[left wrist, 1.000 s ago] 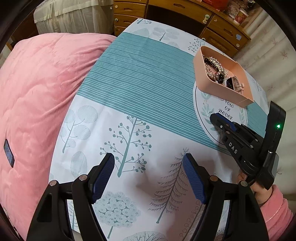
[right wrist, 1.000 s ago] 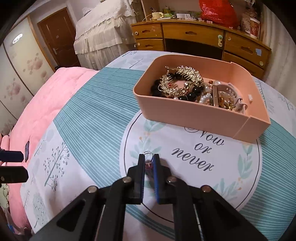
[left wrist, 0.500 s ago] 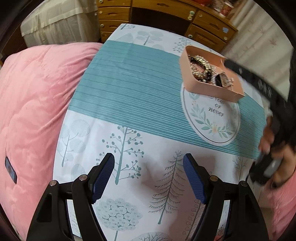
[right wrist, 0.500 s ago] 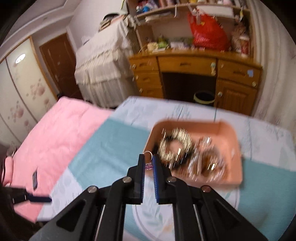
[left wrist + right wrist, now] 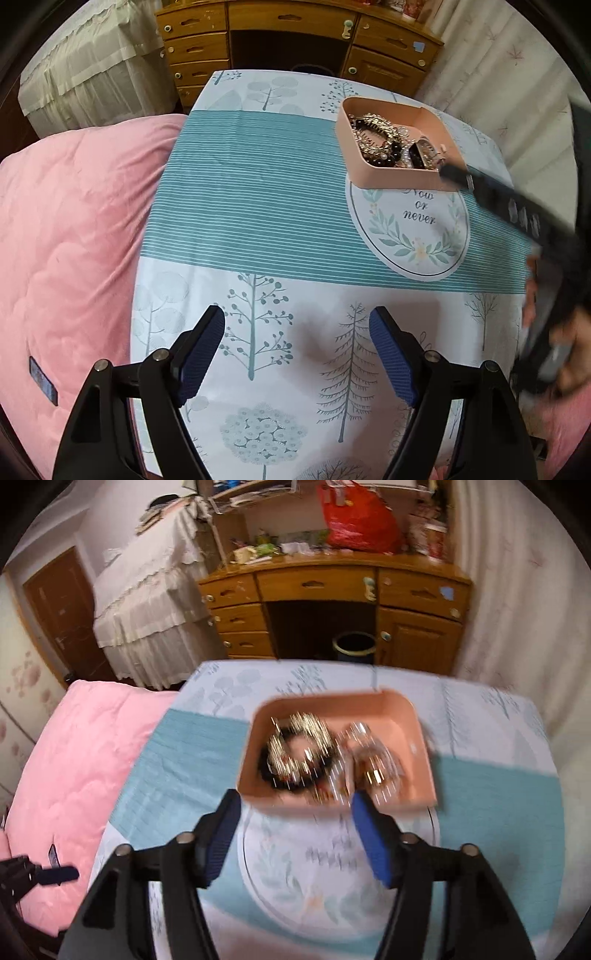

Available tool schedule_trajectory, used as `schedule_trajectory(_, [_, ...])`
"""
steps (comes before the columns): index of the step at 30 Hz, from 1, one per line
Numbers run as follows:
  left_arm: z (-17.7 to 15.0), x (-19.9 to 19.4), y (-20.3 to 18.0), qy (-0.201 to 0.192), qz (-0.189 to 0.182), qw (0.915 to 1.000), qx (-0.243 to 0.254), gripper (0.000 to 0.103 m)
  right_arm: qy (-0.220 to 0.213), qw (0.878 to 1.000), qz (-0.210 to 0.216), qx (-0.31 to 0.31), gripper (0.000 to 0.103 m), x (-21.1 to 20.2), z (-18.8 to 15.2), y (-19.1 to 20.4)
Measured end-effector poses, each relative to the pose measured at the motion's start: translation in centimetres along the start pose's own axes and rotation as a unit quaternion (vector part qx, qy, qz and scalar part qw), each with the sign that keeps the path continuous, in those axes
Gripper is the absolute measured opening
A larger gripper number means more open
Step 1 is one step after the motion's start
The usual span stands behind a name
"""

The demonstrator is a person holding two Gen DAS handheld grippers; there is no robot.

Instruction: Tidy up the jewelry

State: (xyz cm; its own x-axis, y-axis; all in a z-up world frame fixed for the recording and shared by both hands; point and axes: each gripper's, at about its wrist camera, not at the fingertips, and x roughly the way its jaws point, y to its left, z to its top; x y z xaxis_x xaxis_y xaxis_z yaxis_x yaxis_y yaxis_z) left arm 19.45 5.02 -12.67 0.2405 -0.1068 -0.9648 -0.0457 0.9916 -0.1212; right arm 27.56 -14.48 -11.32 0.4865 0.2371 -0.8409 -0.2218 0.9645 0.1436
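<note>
Two tools stand open and empty. The right tool, jaws just opened, hovers at the near rim of the pink box of jewelry on the bed. Best aim squarely over the box before releasing pieces; left tool idles above the sheet.

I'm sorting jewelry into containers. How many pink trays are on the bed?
1. The pink tray sits on the patterned sheet, just beyond the "Now or never" circle. Nothing suggests another.

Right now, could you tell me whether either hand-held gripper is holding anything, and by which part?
Nothing is held: the left hand-held gripper and right hand-held gripper are both open and empty.
</note>
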Motion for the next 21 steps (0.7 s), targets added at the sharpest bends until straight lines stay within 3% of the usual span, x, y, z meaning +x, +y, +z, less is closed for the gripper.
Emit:
schedule_trajectory(3, [-0.9, 0.2, -0.6, -0.003, 0.013, 0.9999, 0.004, 0.081, 0.05, 0.999, -0.019, 0.008, 0.074, -1.6, -4.0, -0.2])
schedule_trajectory(6, [-2.7, 0.7, -1.9, 0.033, 0.008, 0.9993, 0.015, 0.088, 0.104, 0.992, -0.069, 0.004, 0.084, -3.4, -8.6, -0.4])
schedule_trajectory(8, [-4.4, 0.7, -3.1, 0.057, 0.008, 0.9981, 0.023, 0.088, 0.139, 0.987, -0.079, 0.011, 0.091, -4.9, -11.3, -0.7])
schedule_trajectory(11, [-6.5, 0.1, -4.7, 0.066, 0.015, 0.997, 0.038, 0.088, 0.181, 0.98, -0.073, 0.043, 0.092, -7.4, -14.3, -1.5])
schedule_trajectory(14, [-8.2, -2.0, -6.7, 0.057, 0.019, 0.9973, 0.042, 0.088, 0.22, 0.969, -0.04, 0.101, 0.093, -10.2, -16.4, -2.6])
schedule_trajectory(15, [-8.5, -3.2, -7.6, 0.047, 0.017, 0.9976, 0.048, 0.088, 0.227, 0.966, -0.024, 0.121, 0.093, -11.7, -16.9, -3.0])
schedule_trajectory(17, [-8.5, -5.2, -9.1, 0.011, 0.027, 0.9974, 0.066, 0.091, 0.205, 0.972, -0.021, 0.116, 0.093, -14.1, -16.7, -2.9])
schedule_trajectory(19, [-8.2, -7.1, -9.9, -0.022, 0.042, 0.9961, 0.074, 0.102, 0.178, 0.978, -0.027, 0.107, 0.093, -16.2, -15.7, -3.0])
schedule_trajectory(21, [-8.4, -9.0, -10.7, -0.053, 0.049, 0.9943, 0.078, 0.102, 0.169, 0.979, -0.017, 0.113, 0.093, -17.7, -14.7, -3.4])
